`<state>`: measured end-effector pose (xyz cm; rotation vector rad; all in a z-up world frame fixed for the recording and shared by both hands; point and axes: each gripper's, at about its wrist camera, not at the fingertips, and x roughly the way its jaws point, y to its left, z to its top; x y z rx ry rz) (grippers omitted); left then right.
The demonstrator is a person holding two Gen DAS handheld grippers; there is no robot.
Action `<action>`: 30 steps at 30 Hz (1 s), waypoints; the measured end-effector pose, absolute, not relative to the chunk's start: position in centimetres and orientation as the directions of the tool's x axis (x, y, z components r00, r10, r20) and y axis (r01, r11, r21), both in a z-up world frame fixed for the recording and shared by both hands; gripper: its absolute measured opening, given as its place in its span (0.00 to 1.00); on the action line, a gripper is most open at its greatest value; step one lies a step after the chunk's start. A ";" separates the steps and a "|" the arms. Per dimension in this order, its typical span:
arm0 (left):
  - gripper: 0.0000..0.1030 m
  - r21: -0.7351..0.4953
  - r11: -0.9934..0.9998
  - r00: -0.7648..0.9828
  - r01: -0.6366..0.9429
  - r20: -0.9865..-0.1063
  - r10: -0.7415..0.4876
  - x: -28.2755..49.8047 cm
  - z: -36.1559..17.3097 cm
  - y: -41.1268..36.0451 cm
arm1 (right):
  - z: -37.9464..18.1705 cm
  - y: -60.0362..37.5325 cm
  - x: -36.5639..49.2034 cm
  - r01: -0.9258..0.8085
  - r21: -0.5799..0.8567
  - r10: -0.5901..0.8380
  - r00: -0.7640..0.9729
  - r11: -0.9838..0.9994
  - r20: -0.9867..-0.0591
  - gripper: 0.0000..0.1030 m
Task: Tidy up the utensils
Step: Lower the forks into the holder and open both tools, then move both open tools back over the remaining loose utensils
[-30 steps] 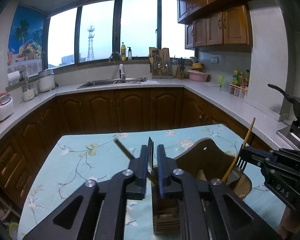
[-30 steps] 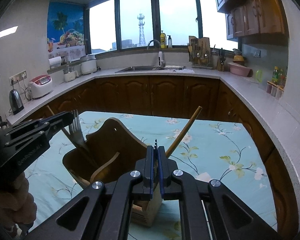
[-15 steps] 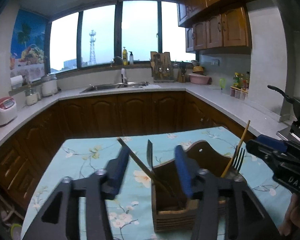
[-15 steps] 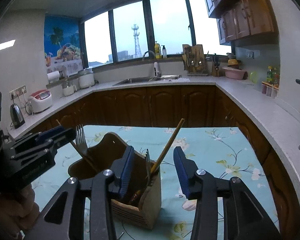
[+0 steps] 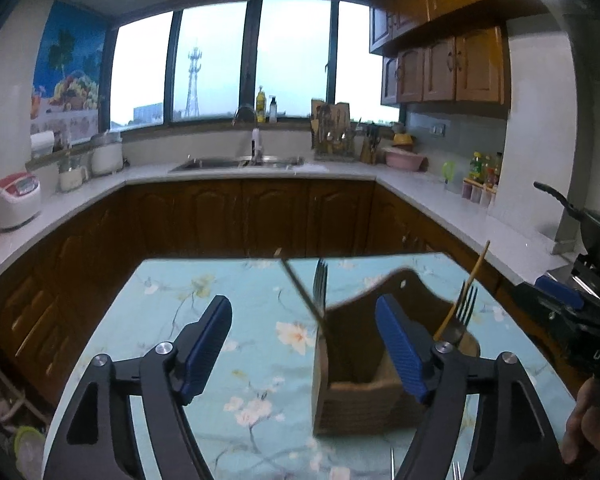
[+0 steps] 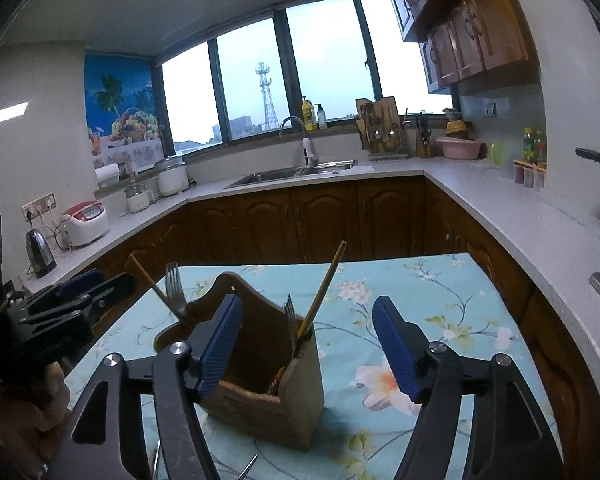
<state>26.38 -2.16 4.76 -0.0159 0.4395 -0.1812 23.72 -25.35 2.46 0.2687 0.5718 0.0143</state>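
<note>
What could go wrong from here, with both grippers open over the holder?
1. The left gripper and right gripper both hang open close around the wooden utensil holder; a careless move could knock it over.
2. The forks and chopsticks lean outward past the rim; a finger may snag one.
3. More utensils on the tablecloth sit at the frame's edge, hard to see.

White letters "DAS" on the black body of the right tool (image 5: pixel 560 312), cut off at frame edge
</note>
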 end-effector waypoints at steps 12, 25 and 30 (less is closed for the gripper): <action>0.73 -0.168 0.980 0.841 0.104 -0.511 -0.176 22.1 5.1 1.7 | 1.8 -26.1 19.2 0.108 0.323 0.097 0.825 0.940 -0.557 0.72; 0.73 -0.240 0.969 0.787 0.063 -0.584 -0.196 16.4 3.0 4.9 | -0.8 -25.6 14.1 0.158 0.384 0.128 0.774 0.910 -0.620 0.72; 0.73 -0.235 0.970 0.772 0.060 -0.605 -0.195 14.6 2.0 5.2 | -2.2 -25.1 11.9 0.186 0.404 0.138 0.747 0.896 -0.650 0.72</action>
